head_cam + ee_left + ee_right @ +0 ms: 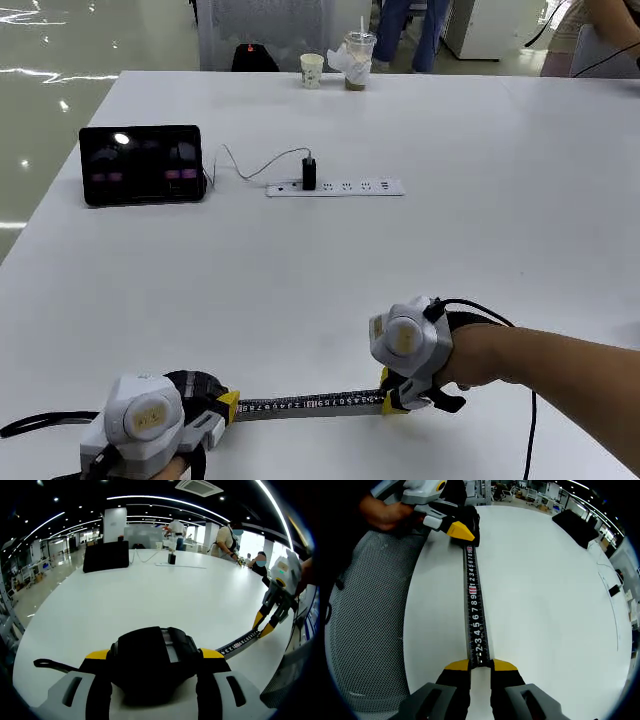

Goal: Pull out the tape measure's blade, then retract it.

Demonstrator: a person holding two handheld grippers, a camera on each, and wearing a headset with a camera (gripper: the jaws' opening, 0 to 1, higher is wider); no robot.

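Observation:
A black tape measure case (152,660) sits between the yellow-tipped jaws of my left gripper (154,655), which is shut on it near the table's front edge (205,395). Its blade (310,403) runs out flat over the white table towards the right. My right gripper (388,395) is shut on the blade's end (479,657), with the printed numbers stretching away from its jaws to the case (469,525). In the left gripper view the blade (240,643) reaches the right gripper (265,626) at the right.
A dark tablet (142,163) stands at the left of the table (420,240). A white power strip (335,187) with a black plug lies mid-table. Two cups (335,65) stand at the far edge. People stand beyond the table (227,540).

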